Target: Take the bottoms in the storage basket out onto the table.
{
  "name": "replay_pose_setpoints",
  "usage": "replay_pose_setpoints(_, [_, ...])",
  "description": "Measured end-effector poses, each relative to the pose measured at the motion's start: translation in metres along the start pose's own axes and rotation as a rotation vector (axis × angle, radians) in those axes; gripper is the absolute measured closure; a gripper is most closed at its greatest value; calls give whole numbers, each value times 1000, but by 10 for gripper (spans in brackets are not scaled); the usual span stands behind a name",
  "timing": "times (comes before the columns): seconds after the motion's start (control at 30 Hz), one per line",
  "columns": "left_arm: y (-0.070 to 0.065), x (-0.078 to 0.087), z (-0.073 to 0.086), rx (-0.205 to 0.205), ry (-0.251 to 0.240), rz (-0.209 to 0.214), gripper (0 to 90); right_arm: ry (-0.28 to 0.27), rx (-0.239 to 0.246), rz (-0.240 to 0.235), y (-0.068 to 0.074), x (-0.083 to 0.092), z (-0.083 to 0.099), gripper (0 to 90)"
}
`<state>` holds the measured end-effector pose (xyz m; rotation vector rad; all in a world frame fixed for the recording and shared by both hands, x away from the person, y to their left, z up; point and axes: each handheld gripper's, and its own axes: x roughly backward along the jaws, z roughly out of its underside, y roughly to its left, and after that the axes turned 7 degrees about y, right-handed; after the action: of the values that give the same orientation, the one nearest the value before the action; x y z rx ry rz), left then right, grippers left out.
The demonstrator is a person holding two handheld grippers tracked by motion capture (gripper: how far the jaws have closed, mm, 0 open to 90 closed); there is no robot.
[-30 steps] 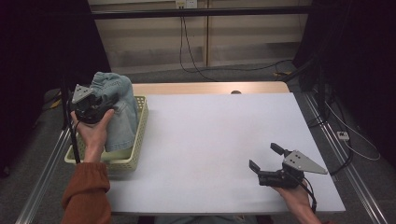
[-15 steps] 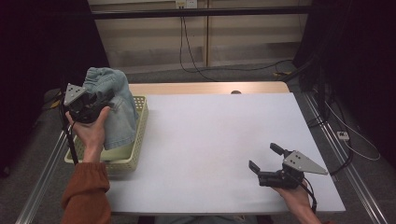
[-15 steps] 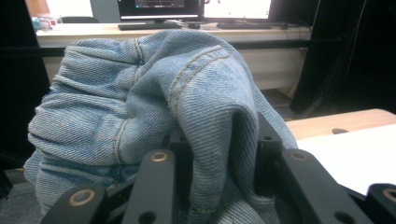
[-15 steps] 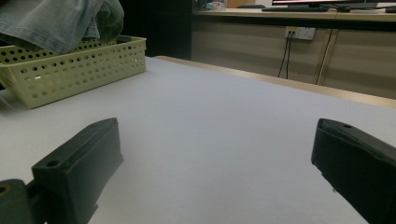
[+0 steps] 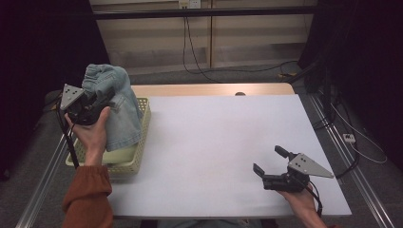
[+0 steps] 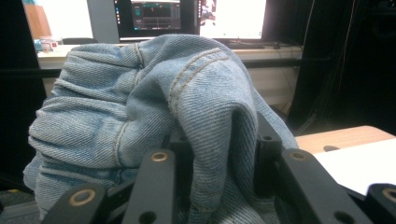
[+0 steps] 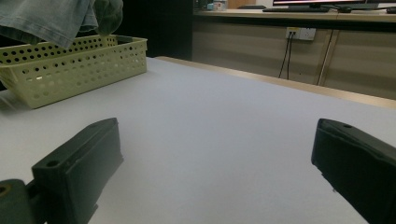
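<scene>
Over the left end of the white table, the left gripper has its jaws clamped on one bunched-up pair of blue jeans, and the denim hangs down into the single pale yellow perforated basket. No readable writing on anything. Right gripper sits near the table's front right corner, jaws wide apart, holding nothing.

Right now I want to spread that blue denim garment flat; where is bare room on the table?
The white tabletop is bare from the pale yellow perforated basket across to the right hand-held gripper. Crowded only at the basket, where the blue denim garment hangs.
</scene>
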<state>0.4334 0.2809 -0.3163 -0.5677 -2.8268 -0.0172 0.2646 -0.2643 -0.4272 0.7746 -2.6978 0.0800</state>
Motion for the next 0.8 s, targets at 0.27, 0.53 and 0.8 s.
replay_pose_setpoints(0.27, [-4,6,-5,-5,-32,0,692,4,3,0,1,-1,0,16])
replay_pose_setpoints(0.53, [-11,12,-13,-7,-46,20,693,2,-1,1,0,-1,0,15])
replay_pose_setpoints(0.8, [-20,16,-20,-8,-73,49,696,0,-2,-2,0,-1,-1,15])
